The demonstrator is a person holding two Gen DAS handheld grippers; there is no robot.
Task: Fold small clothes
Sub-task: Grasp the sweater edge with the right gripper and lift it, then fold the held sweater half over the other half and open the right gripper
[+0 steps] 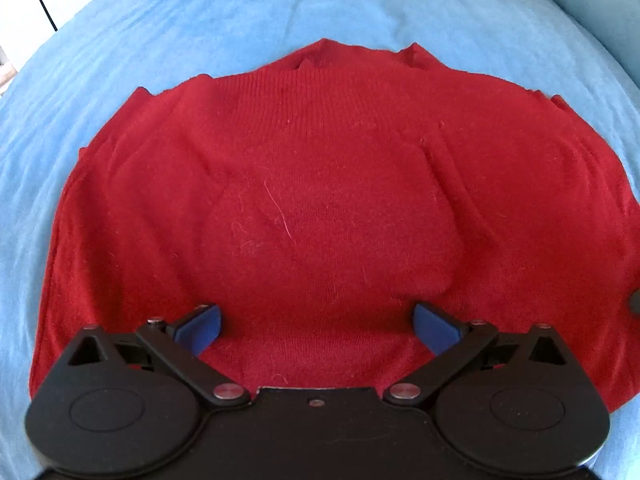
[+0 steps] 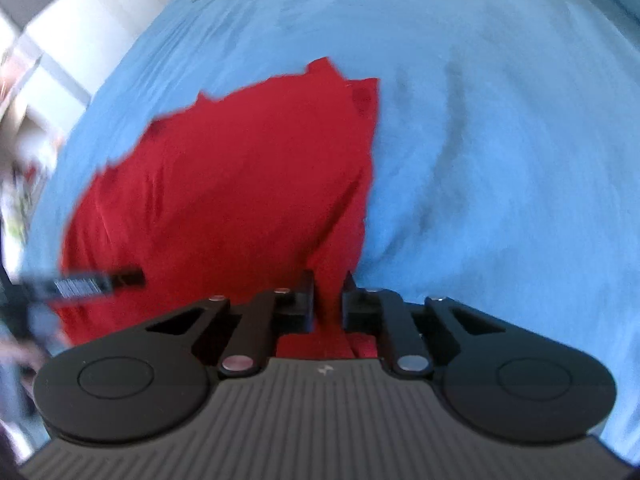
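Observation:
A red knit sweater (image 1: 328,184) lies spread flat on a light blue sheet (image 1: 200,20), with its collar at the far side. My left gripper (image 1: 316,326) hovers open over the sweater's near part, blue pads wide apart and empty. In the right wrist view, which is blurred by motion, the same red sweater (image 2: 224,184) lies to the left. My right gripper (image 2: 328,292) is shut on a fold of the sweater's right edge, and red cloth runs up between its fingers.
The blue sheet (image 2: 500,140) covers the whole surface around the sweater. The left gripper's black body (image 2: 84,284) shows at the left edge of the right wrist view. White furniture (image 1: 28,12) stands beyond the sheet at the far left.

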